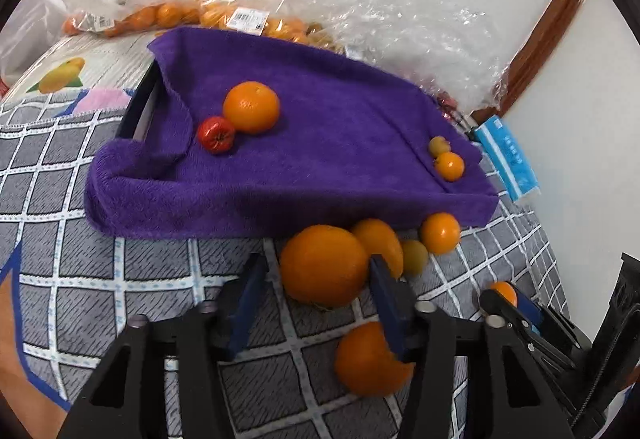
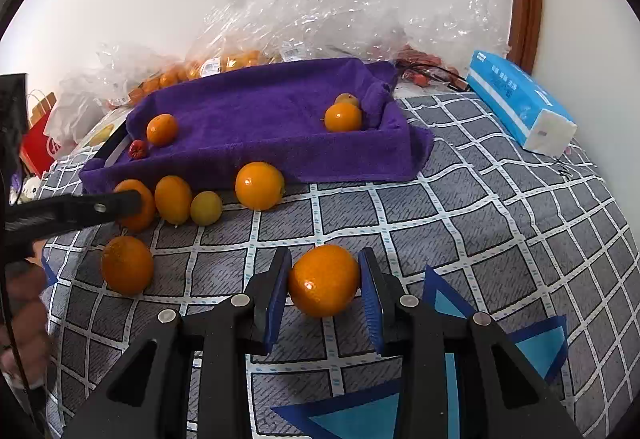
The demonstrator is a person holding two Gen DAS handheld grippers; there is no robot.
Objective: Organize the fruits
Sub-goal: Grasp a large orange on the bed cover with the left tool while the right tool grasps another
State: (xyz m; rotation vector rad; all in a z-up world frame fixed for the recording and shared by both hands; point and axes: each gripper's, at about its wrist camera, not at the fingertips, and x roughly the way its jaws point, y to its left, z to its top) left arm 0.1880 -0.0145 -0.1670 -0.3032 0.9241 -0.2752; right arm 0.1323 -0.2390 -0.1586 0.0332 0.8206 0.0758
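Note:
My left gripper [image 1: 316, 261] straddles a large orange [image 1: 324, 271] lying on the checked bedspread. Its right pad [image 1: 386, 299] touches the fruit, the left pad [image 1: 248, 303] stands apart, so it is open. My right gripper [image 2: 324, 255] is shut on a smaller orange [image 2: 324, 281] on the bedspread. A tray draped in a purple towel [image 1: 280, 179] holds an orange [image 1: 251, 107] and a red fruit [image 1: 216, 135] at its left end, and a small orange [image 1: 449, 166] with a yellowish fruit [image 1: 439, 146] at its right end.
Loose fruit lies before the tray: oranges [image 2: 259, 185], [image 2: 173, 199], [image 2: 127, 265] and a yellow fruit [image 2: 206, 208]. Clear plastic bags of oranges [image 1: 168, 13] line the wall behind. A blue tissue pack [image 2: 516, 99] lies at right, a red paper bag [image 2: 38, 147] at left.

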